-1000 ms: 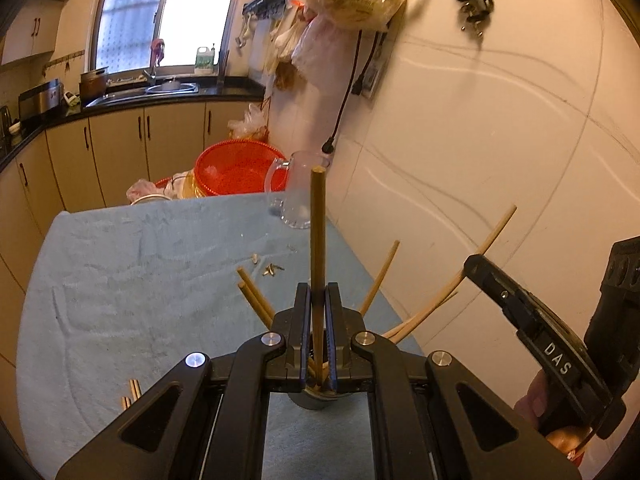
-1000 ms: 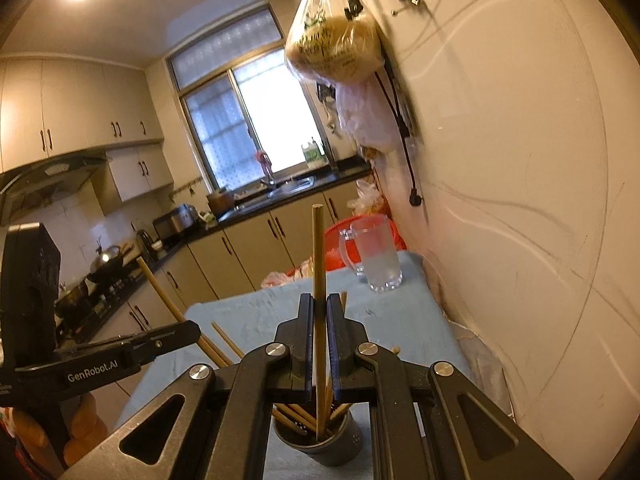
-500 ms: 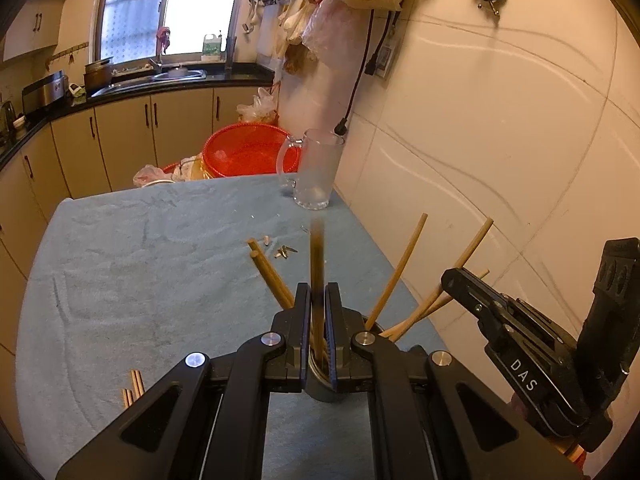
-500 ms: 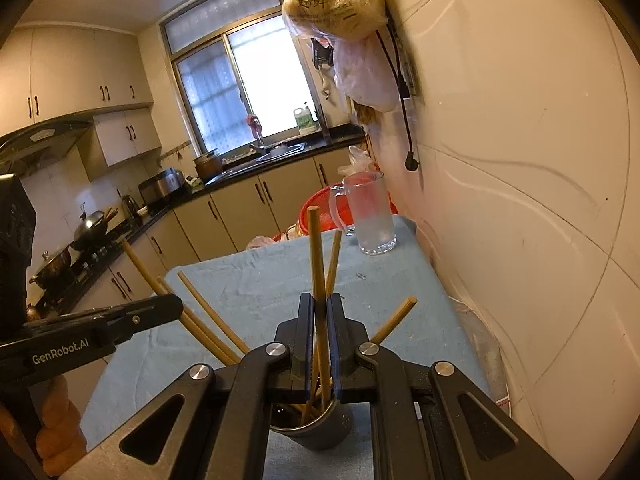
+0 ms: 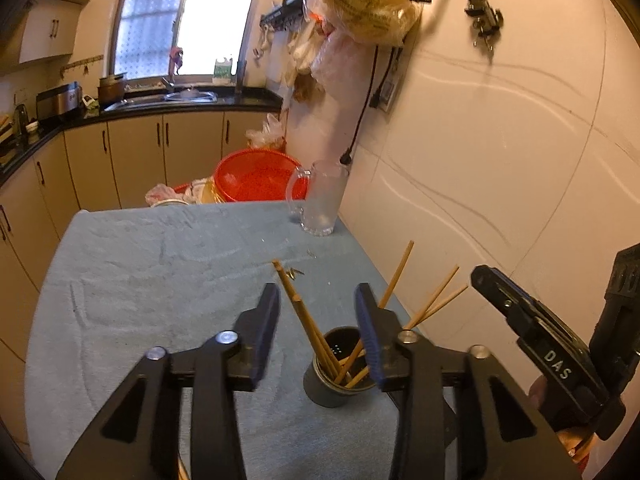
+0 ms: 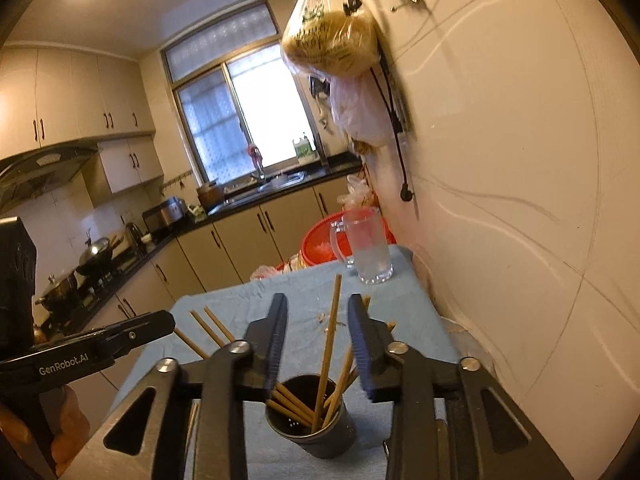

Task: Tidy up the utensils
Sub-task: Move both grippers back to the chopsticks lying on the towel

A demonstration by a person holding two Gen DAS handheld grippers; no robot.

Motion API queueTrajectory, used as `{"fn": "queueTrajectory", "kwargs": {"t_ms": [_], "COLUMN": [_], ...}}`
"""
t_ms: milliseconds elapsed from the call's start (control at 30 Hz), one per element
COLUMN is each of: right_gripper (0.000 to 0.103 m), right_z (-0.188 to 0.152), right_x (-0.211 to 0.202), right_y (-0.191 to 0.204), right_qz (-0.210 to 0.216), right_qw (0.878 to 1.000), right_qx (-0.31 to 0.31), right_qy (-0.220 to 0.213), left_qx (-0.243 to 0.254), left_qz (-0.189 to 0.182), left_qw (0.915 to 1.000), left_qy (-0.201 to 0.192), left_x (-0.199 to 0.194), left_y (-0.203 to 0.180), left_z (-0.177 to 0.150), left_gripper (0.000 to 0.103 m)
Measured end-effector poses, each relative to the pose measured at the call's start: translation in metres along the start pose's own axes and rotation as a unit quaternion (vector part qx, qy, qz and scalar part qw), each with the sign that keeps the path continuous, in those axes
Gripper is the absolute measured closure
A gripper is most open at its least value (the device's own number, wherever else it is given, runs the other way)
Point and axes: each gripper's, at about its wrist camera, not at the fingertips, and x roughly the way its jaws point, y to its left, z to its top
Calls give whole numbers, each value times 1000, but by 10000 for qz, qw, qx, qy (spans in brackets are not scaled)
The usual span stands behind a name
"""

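**Over the cup by the wall, both tools letting go**

Beside the wall on the right, the cup [image 5: 334, 376] stands near the worktop [image 5: 160, 264] edge, tight on that side; I see bare cloth stretching away to my left and ahead up to the glass mug [image 5: 322, 200]. My left tool [image 5: 316, 332] and right tool [image 6: 318, 338] are both opening, jaws spread, pads touching nothing. Chopsticks [image 6: 330, 344] stand in the cup, tips down, long axes tilted and fanned outward, several leaning toward the wall.
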Motion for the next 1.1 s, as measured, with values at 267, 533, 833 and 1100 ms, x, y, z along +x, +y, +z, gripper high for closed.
{"fn": "queueTrajectory", "kwargs": {"t_ms": [267,533,833,1100], "right_gripper": [20,4,4,4], "right_z": [-6,-51,-107,-130], "right_x": [-30,-25,11,35], "right_y": [21,59,104,105], "right_qz": [79,252,491,480], "right_qw": [9995,9968,9855,9803], "right_qx": [-187,-728,-1224,-1035], "right_qy": [-243,193,1068,1609], "left_qx": [-169,-597,-1436,-1752], "left_qz": [189,638,1342,1348], "left_qw": [9990,9955,9790,9599], "left_qy": [-379,-365,537,1726], "left_x": [-42,-71,-62,-7], "left_y": [20,76,168,214], "left_z": [-12,-47,-117,-158], "left_gripper": [35,22,21,37]}}
